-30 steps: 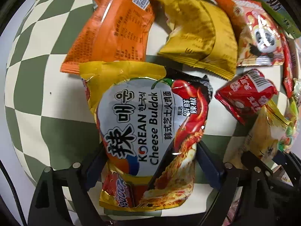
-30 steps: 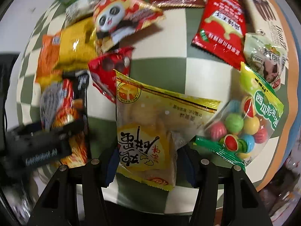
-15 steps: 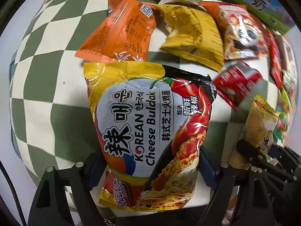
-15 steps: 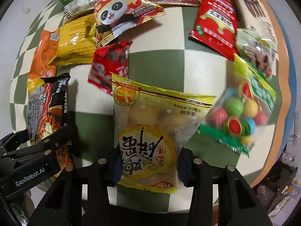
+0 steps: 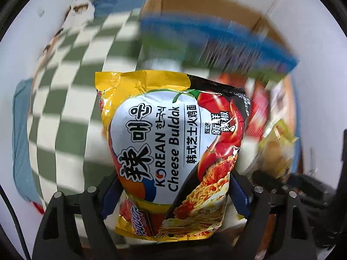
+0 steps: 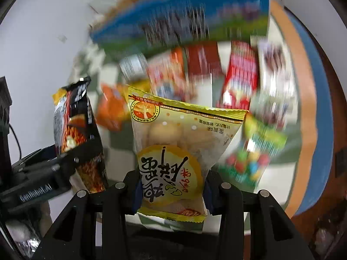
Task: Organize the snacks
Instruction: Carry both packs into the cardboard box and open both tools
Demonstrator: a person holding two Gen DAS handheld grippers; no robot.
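Two packets are aloft — our left gripper (image 5: 173, 191) clamps the noodle bag (image 5: 173, 143), our right gripper (image 6: 171, 191) the yellow cake packet (image 6: 173, 151) — needing somewhere to land.

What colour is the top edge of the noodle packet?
Yellow, on the noodle packet; clearest in the left wrist view.

Table (image 5: 65, 112): covered by a green-and-white checked cloth (image 5: 71, 82) with blue edging (image 6: 321, 117). Cardboard box (image 5: 208, 6): brown, open, at the far end of the table, blurred. Wall (image 5: 314, 21): white, behind the box. Cable (image 6: 15, 138): black, thin, hanging at the left edge.
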